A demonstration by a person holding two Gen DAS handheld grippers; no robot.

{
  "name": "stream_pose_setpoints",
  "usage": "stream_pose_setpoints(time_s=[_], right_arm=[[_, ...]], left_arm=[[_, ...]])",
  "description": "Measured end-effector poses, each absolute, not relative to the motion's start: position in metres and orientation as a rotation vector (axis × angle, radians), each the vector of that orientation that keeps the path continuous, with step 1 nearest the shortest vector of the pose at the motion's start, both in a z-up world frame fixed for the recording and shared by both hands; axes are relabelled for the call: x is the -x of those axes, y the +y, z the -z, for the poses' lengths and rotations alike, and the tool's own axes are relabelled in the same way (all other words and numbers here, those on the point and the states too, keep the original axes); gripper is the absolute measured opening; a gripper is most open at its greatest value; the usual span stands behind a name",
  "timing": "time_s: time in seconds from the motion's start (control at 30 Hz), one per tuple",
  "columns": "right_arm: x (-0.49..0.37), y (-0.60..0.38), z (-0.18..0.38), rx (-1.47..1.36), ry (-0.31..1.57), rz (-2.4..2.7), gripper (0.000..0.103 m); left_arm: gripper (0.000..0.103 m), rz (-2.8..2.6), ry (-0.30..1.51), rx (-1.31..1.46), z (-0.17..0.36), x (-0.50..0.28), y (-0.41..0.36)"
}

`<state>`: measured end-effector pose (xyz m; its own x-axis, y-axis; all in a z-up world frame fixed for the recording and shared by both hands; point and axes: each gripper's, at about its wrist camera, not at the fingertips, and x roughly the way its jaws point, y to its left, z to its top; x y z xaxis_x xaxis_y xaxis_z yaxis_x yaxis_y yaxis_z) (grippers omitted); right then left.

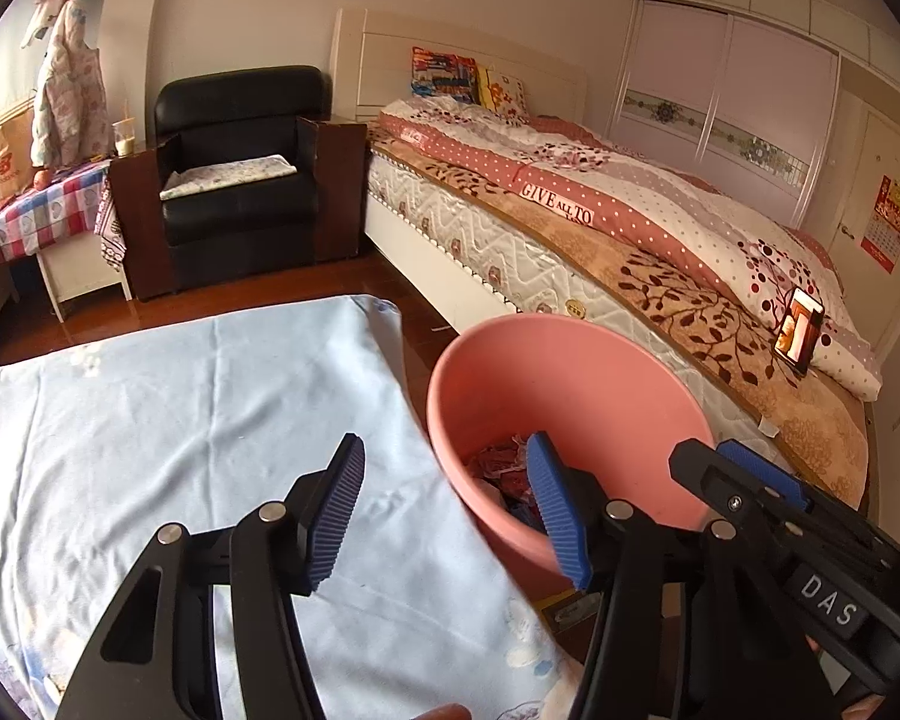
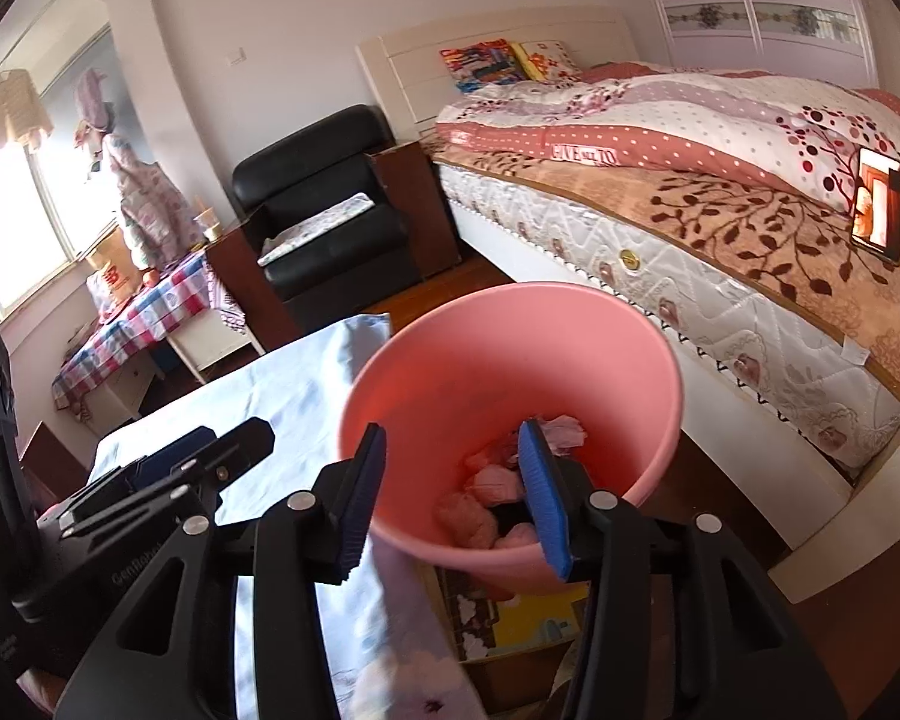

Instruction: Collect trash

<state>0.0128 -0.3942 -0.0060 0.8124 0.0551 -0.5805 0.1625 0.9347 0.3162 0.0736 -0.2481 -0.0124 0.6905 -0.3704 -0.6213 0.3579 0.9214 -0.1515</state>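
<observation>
Trash in bin: light, soft, crumpled; pinch at folds. Left tongs, right tongs: spread, empty.

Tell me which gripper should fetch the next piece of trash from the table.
Left. The left gripper is open with nothing between its pads, over the edge of the blue-clothed table. The right gripper, also open and holding nothing, hangs over the pink bin. No trash shows on the cloth, though.
</observation>
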Motion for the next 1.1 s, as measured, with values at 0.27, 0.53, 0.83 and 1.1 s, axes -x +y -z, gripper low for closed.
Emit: stream_pose_setpoints(time_s=[0.27,0.53,0.83,1.1], right_arm=[[0.000,-0.366,-0.002,-0.318,0.618,0.013,0.055],[0.008,-0.338,-0.006,-0.279,0.611,-0.012,0.055],[0.013,-0.312,-0.008,-0.252,0.620,-0.044,0.055],[0.018,-0.292,-0.010,-0.216,0.611,-0.049,0.055]], left_arm=[[0.053,0.376,0.663,0.034,-0.003,-0.052,-0.216],[0.050,0.349,0.640,0.064,-0.014,-0.032,-0.185],[0.050,0.313,0.641,0.075,-0.013,-0.018,-0.158],[0.049,0.285,0.640,0.101,-0.010,-0.012,-0.139]])
